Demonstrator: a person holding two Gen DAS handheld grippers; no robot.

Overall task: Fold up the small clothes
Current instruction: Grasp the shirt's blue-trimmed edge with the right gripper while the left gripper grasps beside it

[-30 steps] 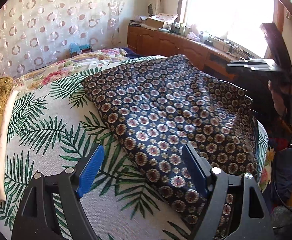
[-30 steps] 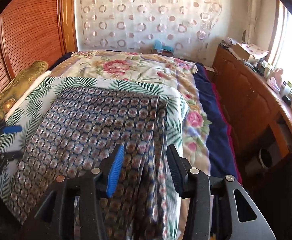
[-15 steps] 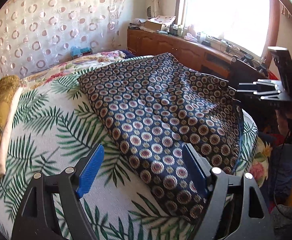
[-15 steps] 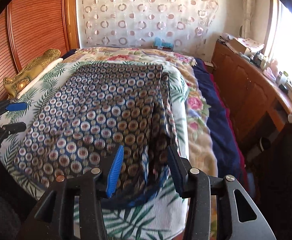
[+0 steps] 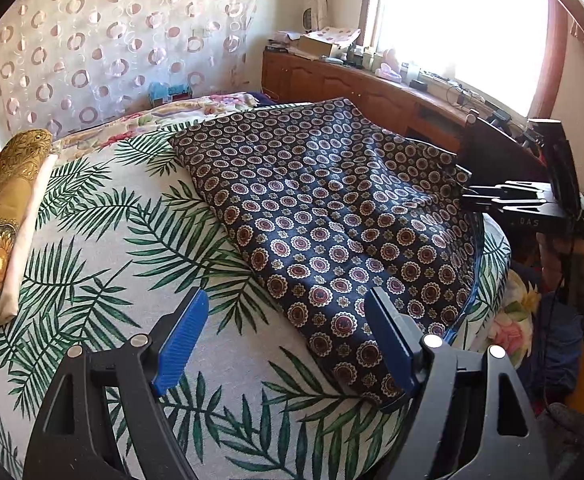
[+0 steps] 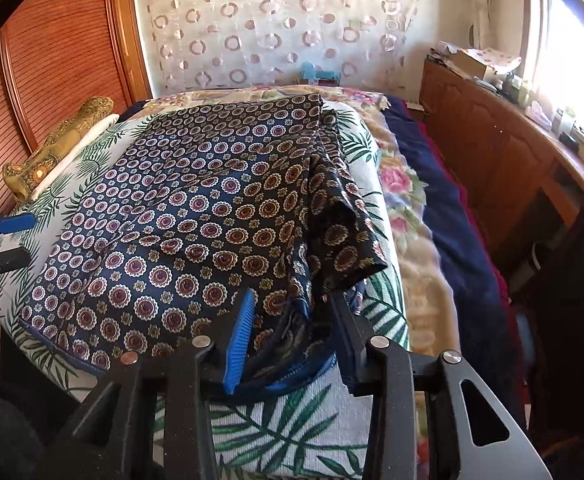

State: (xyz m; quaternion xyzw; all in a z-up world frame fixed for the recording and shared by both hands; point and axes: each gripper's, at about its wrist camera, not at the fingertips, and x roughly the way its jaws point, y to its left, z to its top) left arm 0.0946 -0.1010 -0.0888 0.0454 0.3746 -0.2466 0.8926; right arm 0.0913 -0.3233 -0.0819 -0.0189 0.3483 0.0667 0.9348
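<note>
Right gripper [image 6: 292, 336]: jaws have just narrowed around the bunched hem of the navy medallion-print garment [image 6: 195, 216], now lying flatter than before. Left gripper [image 5: 287, 336]: jaws wide, empty. Palm-leaf bedspread [image 5: 103, 264] under it; wooden cabinet [image 6: 492, 148] by the window.

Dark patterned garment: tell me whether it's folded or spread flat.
Folded. The dark patterned garment lies doubled on the palm-leaf cover, layered edges stacked along its right side, one flap loose there.

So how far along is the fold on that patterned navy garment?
The navy patterned garment lies spread on the palm-leaf bedspread, seemingly folded once along its length. The right gripper has just been closing on the bunched near corner, cloth between its jaws. The left gripper hovers open above the opposite near corner, holding nothing. Further folds look still to come.
</note>
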